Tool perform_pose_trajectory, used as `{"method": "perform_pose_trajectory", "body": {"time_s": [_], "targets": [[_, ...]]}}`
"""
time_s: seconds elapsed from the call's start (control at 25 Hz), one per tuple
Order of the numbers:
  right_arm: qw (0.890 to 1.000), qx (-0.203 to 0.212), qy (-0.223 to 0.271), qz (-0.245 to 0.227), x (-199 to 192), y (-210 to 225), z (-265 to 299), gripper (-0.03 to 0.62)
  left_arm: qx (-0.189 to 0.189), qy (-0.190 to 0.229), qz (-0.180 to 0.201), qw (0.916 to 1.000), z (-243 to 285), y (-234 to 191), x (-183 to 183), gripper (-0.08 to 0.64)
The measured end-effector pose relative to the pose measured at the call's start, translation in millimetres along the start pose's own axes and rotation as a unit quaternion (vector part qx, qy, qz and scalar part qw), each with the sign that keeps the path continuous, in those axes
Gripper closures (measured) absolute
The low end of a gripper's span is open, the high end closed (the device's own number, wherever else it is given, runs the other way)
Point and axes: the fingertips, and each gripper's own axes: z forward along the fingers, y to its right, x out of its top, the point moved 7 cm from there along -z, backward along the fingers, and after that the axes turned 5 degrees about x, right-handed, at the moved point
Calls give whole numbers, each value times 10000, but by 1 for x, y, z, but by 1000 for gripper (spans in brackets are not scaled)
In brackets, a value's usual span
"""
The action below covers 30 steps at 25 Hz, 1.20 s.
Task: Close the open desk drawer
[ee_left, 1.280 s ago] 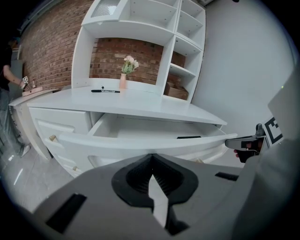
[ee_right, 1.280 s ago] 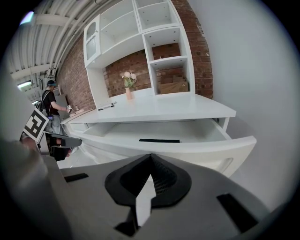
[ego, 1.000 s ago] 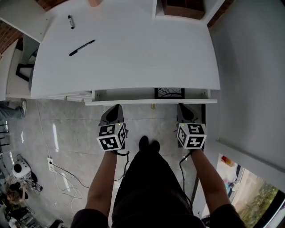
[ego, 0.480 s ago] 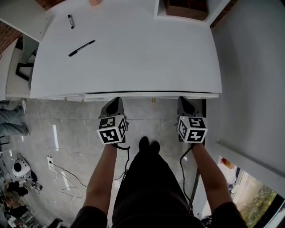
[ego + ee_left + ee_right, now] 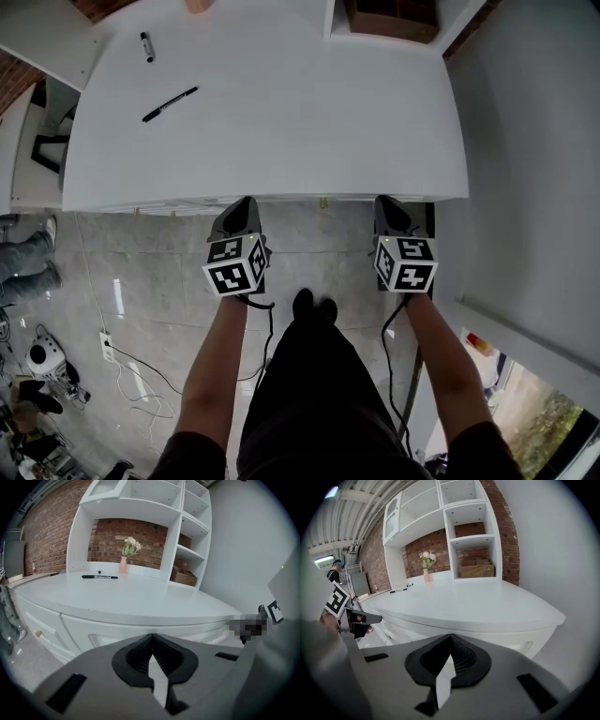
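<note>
Left gripper (image 5: 246,204) and right gripper (image 5: 385,202) are side by side with their tips at the front edge of the white curved desk top (image 5: 281,112), spread well apart, likely so the push goes in evenly and the drawer doesn't skew

Both sets of jaws are pressed together with nothing between them, as both gripper views show. Likely they are used as blunt pushers, so no grip is needed

The white flat-fronted desk drawer (image 5: 117,630) sits under the desk edge and looks pushed in flush. From the head view no open cavity shows, so the task seems about done

Desk surface is plain matte white and mostly bare:
- a long black marker pen (image 5: 170,102) lies far left
- a short black marker (image 5: 147,46) lies beyond it, well apart from the grippers
- a pink vase with pale flowers (image 5: 123,564) stands at the back

The room has a white open shelving unit (image 5: 140,508) against a red brick wall (image 5: 47,541) and a brown cardboard box (image 5: 476,570) in a cubby. A glossy grey tiled floor (image 5: 159,272) has loose white cables (image 5: 131,375) at left
</note>
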Motion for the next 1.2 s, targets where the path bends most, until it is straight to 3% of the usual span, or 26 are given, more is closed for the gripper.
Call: {"method": "perform_pose_trajectory", "body": {"time_s": [0.52, 1.2], "targets": [[9995, 70, 247, -180, 5, -14, -13, 588, -103, 214, 217, 9995, -17, 5, 7, 551], [9841, 268, 1745, -180, 52, -59, -147, 588, -404, 1184, 374, 9914, -132, 33, 32, 551]]}}
